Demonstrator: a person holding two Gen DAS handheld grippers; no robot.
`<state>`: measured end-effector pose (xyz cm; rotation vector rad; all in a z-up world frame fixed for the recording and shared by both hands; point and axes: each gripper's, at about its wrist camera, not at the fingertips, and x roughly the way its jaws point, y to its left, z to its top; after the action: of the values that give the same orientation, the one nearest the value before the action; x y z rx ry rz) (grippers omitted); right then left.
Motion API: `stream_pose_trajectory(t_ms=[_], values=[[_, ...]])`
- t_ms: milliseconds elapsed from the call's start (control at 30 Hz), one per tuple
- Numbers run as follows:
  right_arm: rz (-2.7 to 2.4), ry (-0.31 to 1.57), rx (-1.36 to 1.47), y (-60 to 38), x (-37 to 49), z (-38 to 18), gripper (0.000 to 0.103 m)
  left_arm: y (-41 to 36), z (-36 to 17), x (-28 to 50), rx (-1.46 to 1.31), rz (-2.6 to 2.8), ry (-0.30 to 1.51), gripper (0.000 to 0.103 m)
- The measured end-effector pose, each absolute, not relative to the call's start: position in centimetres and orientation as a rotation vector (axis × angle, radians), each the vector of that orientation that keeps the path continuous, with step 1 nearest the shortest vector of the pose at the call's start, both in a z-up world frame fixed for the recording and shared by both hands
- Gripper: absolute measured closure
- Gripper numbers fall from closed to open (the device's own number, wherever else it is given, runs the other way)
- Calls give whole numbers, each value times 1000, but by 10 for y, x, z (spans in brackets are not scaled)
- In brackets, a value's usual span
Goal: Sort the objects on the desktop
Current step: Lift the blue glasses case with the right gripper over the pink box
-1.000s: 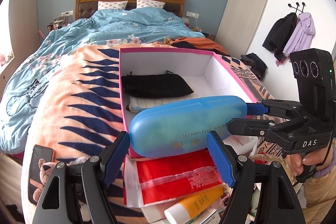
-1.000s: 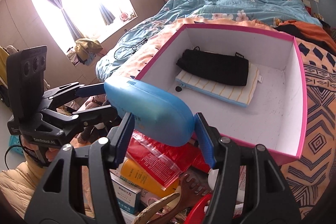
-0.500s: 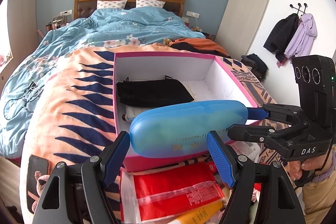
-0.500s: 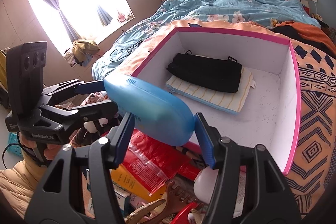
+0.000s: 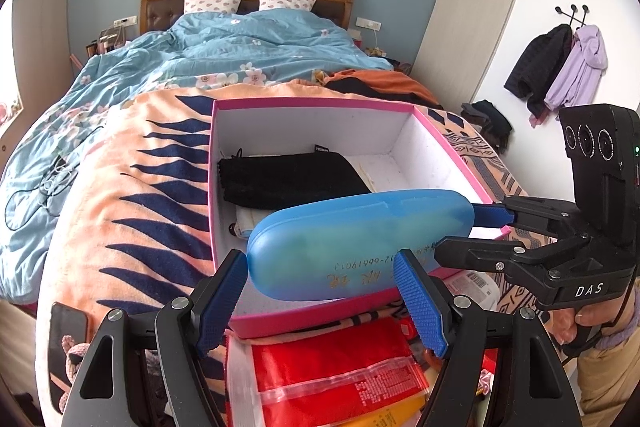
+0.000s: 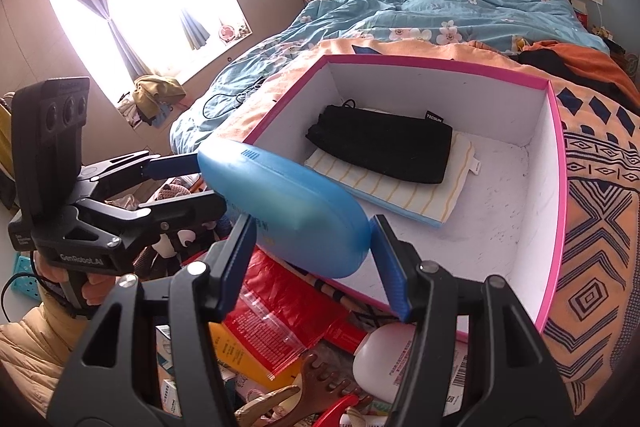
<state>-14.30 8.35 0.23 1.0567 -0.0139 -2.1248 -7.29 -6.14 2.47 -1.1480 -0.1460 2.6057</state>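
Case (image 5: pixel 360 239) between both grippers' fingers, over box (image 5: pixel 320 315)

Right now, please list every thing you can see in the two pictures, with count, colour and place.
glasses case: 1, blue, held in the air over the near wall of the box, one gripper at each end
box: 1, pink outside, white inside, open, on the patterned blanket
pouch: 1, black, inside the box, on the striped cloth
striped cloth: 1, white and yellow, on the box floor
red packet: 1, red, in the pile before the box
white bottle: 1, white, in the pile
comb: 1, brown, in the pile
blanket: 1, orange and navy, on the bed
left gripper: 1, black with blue pads, shut on the case
right gripper: 1, black with blue pads, shut on the case
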Motion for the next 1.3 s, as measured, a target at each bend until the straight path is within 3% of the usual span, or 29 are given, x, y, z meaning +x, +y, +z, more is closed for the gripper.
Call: stream_pose_trajectory(t_ms=[1300], values=[[-2075, -74, 1176, 87, -184, -29, 42, -54, -6, -111, -1309, 2560, -152, 26]])
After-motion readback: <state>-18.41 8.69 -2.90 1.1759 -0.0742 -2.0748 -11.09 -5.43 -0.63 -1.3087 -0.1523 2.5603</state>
